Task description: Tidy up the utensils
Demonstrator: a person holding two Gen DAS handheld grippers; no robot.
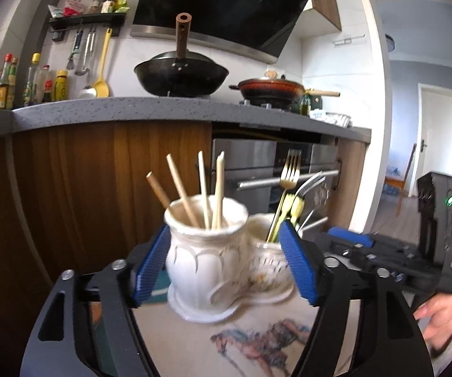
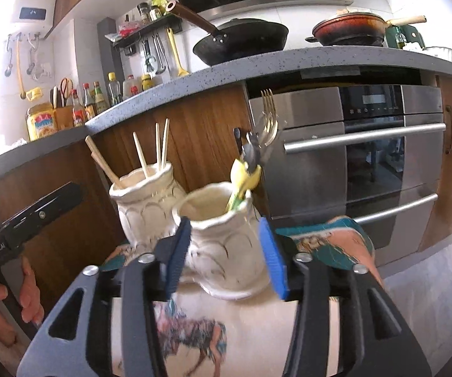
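A white ceramic double holder (image 1: 207, 260) stands on a small table with a horse picture (image 1: 257, 345). Its left cup holds several chopsticks (image 1: 204, 188); its right cup holds gold and silver forks (image 1: 290, 176). My left gripper (image 1: 226, 260) is open, its blue pads on either side of the chopstick cup without closing on it. In the right wrist view the holder (image 2: 226, 245) sits between the open pads of my right gripper (image 2: 226, 257), around the fork cup with forks (image 2: 268, 116). The chopsticks (image 2: 144, 154) stand behind.
A grey kitchen counter (image 1: 163, 110) runs behind, with a black wok (image 1: 180, 75), a red pan (image 1: 269, 89) and sauce bottles (image 1: 2, 84). A steel oven (image 2: 367, 157) sits below. The right gripper's body (image 1: 398, 257) is at the table's right.
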